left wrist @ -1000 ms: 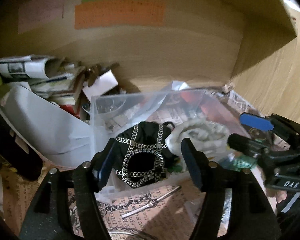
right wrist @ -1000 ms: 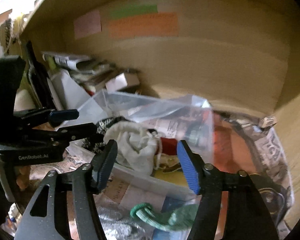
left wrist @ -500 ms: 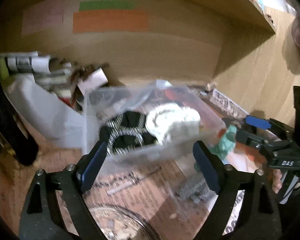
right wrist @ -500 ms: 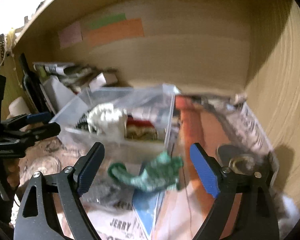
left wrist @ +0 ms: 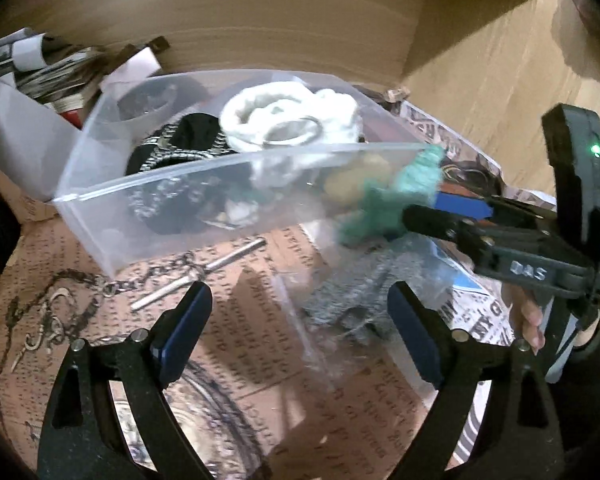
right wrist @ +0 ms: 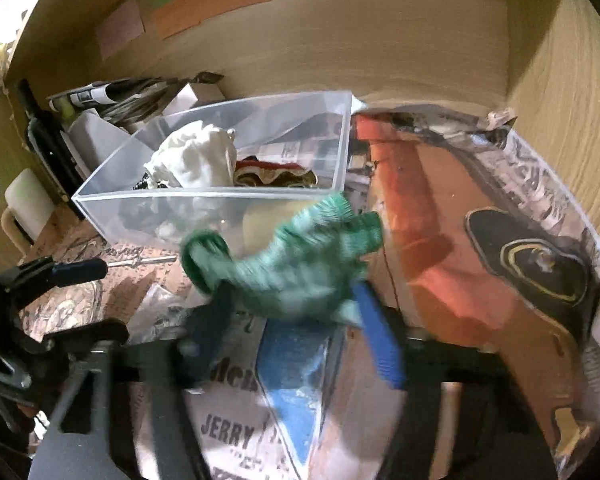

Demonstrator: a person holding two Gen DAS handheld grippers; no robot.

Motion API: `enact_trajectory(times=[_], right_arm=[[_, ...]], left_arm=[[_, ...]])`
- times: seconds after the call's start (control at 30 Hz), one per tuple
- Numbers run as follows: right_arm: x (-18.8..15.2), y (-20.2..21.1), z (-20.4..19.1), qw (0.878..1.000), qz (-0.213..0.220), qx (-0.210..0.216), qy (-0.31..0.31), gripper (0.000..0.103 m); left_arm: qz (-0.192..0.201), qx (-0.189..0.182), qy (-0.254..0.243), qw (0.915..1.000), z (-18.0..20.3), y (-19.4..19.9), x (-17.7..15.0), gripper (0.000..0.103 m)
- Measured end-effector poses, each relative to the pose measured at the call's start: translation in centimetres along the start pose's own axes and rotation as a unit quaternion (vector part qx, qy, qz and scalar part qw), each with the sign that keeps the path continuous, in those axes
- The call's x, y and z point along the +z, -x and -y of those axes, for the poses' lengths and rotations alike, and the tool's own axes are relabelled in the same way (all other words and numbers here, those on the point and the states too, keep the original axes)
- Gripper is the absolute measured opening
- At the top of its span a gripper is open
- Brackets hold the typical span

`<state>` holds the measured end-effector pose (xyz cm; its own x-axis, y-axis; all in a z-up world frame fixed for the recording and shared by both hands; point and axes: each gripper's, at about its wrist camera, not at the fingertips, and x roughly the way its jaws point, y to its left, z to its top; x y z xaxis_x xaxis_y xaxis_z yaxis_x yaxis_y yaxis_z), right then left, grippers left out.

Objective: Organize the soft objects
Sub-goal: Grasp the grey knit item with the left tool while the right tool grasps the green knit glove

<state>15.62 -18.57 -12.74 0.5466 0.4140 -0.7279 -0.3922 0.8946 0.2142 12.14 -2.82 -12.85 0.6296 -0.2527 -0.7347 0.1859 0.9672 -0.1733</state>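
Observation:
A clear plastic bin point(left wrist: 148, 216) point(right wrist: 220, 208) stands on the shelf, holding a white knitted piece point(left wrist: 288, 120) point(right wrist: 196, 160), a black item with chains point(left wrist: 172, 156) and a red-gold cloth point(right wrist: 276, 172). My right gripper point(right wrist: 292, 320) is shut on a green knitted cloth point(right wrist: 300, 268) and holds it just in front of the bin's near right corner; the cloth also shows in the left wrist view point(left wrist: 400, 196). My left gripper point(left wrist: 300, 320) is open and empty, in front of the bin.
A metal chain with a bar point(left wrist: 188, 276) and a grey mesh piece in clear plastic point(left wrist: 364, 292) lie on the printed paper. Rolled papers and a white box point(left wrist: 40, 64) crowd the back left. A dark bottle point(right wrist: 48, 140) stands left. Wooden walls enclose the shelf.
My right gripper has closed on the green cloth and raised it toward the bin. My left gripper has drawn back from the bin and stays open.

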Motion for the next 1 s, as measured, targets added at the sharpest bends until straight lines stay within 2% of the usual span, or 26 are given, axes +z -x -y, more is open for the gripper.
enact_trajectory(times=[0.03, 0.07, 0.17, 0.27, 0.43, 0.47, 0.5, 0.53, 0.57, 0.63, 0.7, 0.83, 1.0], right_arm=[[-0.1, -0.1, 0.3, 1.000, -0.003, 0.006, -0.005, 0.030], [-0.1, -0.2, 0.4, 1.000, -0.005, 0.006, -0.008, 0.028], [-0.2, -0.1, 1.1, 1.000, -0.001, 0.005, -0.018, 0.013], [-0.5, 0.8, 1.5, 1.000, 0.013, 0.009, -0.022, 0.011], [-1.2, 2.9, 1.3, 0.999, 0.034, -0.013, -0.007, 0.012], [-1.2, 3.4, 1.3, 0.999, 0.038, -0.014, -0.007, 0.012], [-1.3, 3.7, 1.3, 0.999, 0.039, -0.012, -0.010, 0.014], [-1.2, 3.9, 1.4, 0.999, 0.039, -0.007, -0.012, 0.021], [-1.2, 4.0, 1.5, 0.999, 0.039, -0.004, -0.015, 0.026], [-1.1, 4.3, 1.5, 0.999, 0.039, -0.009, -0.017, 0.059], [-1.1, 4.5, 1.2, 0.999, 0.049, -0.011, -0.019, 0.076], [-0.4, 4.0, 0.5, 0.999, 0.049, 0.000, -0.016, 0.085], [0.6, 1.6, -0.7, 0.999, 0.025, 0.018, -0.012, 0.087]], left_arm=[[-0.002, -0.003, -0.002, 1.0000, 0.4, -0.2, 0.0, 0.090], [-0.004, -0.005, -0.005, 1.0000, 0.7, -0.3, 0.1, 0.090], [-0.010, -0.009, -0.013, 0.9998, 1.6, -1.0, 0.3, 0.090], [-0.020, -0.013, -0.024, 0.9994, 2.9, -1.9, 0.5, 0.090], [-0.040, -0.011, -0.033, 0.9986, 4.6, -4.2, 0.9, 0.090], [-0.042, -0.012, -0.031, 0.9985, 4.7, -4.5, 0.9, 0.087], [-0.043, -0.013, -0.032, 0.9985, 4.9, -4.7, 1.0, 0.083], [-0.039, -0.011, -0.034, 0.9986, 5.0, -4.7, 0.9, 0.080], [-0.035, -0.011, -0.037, 0.9987, 5.1, -4.6, 0.9, 0.072], [-0.031, -0.013, -0.036, 0.9988, 5.1, -4.4, 0.8, 0.064], [-0.029, -0.015, -0.035, 0.9989, 5.0, -4.1, 0.8, 0.052], [-0.019, -0.011, -0.038, 0.9990, 3.7, -2.2, 0.2, 0.042], [0.004, 0.001, -0.035, 0.9994, 1.8, 0.4, -0.6, 0.037]])
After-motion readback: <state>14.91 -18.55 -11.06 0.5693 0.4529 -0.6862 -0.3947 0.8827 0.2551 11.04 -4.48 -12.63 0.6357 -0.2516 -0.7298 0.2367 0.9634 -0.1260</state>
